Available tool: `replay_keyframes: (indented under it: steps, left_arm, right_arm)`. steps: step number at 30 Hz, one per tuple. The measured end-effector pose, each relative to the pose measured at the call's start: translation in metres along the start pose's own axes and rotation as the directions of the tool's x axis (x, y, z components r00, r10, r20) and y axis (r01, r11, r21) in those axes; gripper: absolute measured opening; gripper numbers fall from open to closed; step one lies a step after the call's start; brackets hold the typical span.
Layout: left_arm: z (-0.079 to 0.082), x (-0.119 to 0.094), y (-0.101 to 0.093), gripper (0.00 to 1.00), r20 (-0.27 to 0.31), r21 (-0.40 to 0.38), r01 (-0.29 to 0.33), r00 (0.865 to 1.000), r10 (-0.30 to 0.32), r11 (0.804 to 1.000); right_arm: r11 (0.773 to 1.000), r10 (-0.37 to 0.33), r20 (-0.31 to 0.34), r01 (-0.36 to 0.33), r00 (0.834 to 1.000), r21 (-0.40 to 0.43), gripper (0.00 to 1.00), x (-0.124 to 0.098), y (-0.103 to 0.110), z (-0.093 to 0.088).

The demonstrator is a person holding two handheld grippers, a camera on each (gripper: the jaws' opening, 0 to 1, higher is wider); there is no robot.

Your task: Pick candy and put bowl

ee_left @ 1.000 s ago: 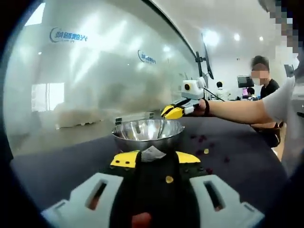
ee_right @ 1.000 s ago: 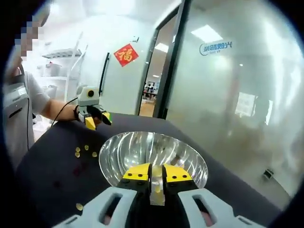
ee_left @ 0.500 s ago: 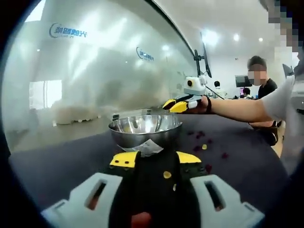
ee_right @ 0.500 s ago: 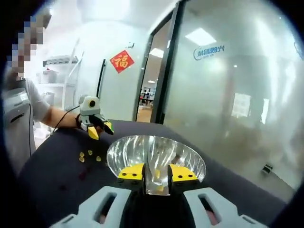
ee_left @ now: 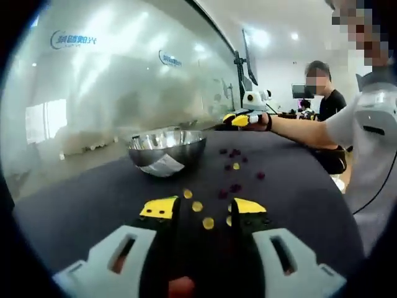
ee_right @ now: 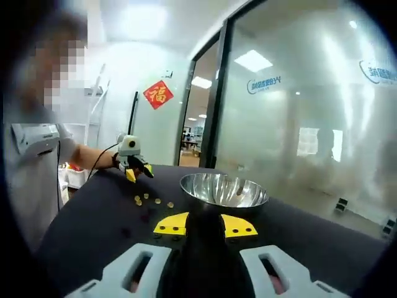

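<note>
Steel bowl (ee_left: 166, 149) on dark tabletop (ee_left: 298, 198), yellow candies (ee_left: 203, 214) and purple candies (ee_left: 232, 162) beside the bowl, left gripper (ee_left: 200, 211) jaws spread, right gripper (ee_right: 204, 226) jaws parted, empty.

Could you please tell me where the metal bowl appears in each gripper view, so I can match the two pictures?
Left gripper view: the metal bowl sits left of centre, beyond the yellow candies.
Right gripper view: the metal bowl sits just right of centre, above the jaws.
Shared landmark: the frosted glass wall behind it.
</note>
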State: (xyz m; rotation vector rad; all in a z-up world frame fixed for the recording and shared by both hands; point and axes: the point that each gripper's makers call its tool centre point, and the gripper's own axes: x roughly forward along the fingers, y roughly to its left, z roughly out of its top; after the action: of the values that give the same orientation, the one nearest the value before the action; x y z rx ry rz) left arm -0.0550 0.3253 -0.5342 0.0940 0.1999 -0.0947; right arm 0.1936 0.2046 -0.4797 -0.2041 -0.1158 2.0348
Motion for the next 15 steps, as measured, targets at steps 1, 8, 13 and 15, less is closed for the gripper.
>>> replay_keyframes:
  steps: [1, 8, 13, 15]
  left_arm:
    - [-0.004, 0.001, 0.000, 0.27, -0.017, -0.001, -0.001, 1.000, 0.001, 1.000]
    - [-0.029, 0.020, 0.007, 0.21, -0.117, 0.022, 0.016, 0.993, -0.014, 1.000]
    - [-0.034, 0.027, 0.002, 0.19, -0.146, 0.033, 0.043, 0.989, -0.038, 0.999]
    - [-0.035, 0.029, 0.003, 0.18, -0.156, 0.030, 0.046, 0.987, -0.041, 0.998]
  right_arm:
    - [1.000, -0.001, 0.003, 0.001, 1.000, 0.002, 0.13, -0.002, 0.002, -0.002]
    - [1.000, 0.010, -0.010, -0.010, 1.000, 0.014, 0.13, -0.003, 0.014, -0.014]
    - [1.000, 0.020, -0.008, -0.020, 1.000, 0.020, 0.13, -0.001, 0.016, -0.015]
    - [0.999, 0.026, -0.012, -0.026, 1.000, 0.024, 0.13, 0.001, 0.019, -0.018]
